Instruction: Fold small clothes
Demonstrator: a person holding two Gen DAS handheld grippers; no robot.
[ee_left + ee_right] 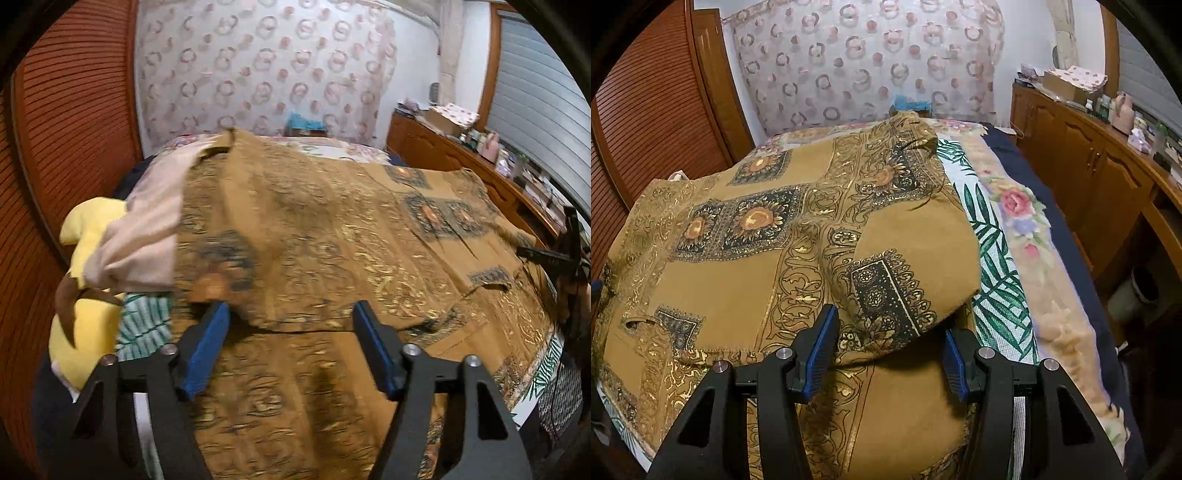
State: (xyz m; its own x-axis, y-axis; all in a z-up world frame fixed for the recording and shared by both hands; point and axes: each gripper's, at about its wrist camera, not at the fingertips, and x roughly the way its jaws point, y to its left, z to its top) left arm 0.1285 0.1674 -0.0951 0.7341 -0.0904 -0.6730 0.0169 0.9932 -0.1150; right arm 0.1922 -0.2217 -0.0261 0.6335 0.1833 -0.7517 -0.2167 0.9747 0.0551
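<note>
The mustard printed garment (768, 258) is lying spread across the bed (1067, 317), covering most of the near half w/ its far edge running toward the curtain; a flap is already lying doubled over on the near right, its rounded edge sitting over the palm-print sheet (997, 295).

The left hand-held gripper (291, 321) is hovering at the near left hem, jaws standing partway apart, cloth lying betw. them but the pads not visibly pressing on it — the view is blurred, so the contact is hard to read. The right hand-held gripper (888, 339) is sitting at the folded flap's near edge, jaws about half apart w/ the bulging fold filling the gap; whether it's actually pinching the cloth I can't tell.

Handling, as a judgement: the fabric is looking light, soft, limp — it's going to drape and sag rather than hold shape; not fragile, not slippery. Best hold is prob. at hem corners or seam edges, both layers pinched together, keeping the piece taut betw. the two grips.

At the far left, a pink cloth (144, 236) and a yellow plush (85, 325) are crowding the edge.
</note>
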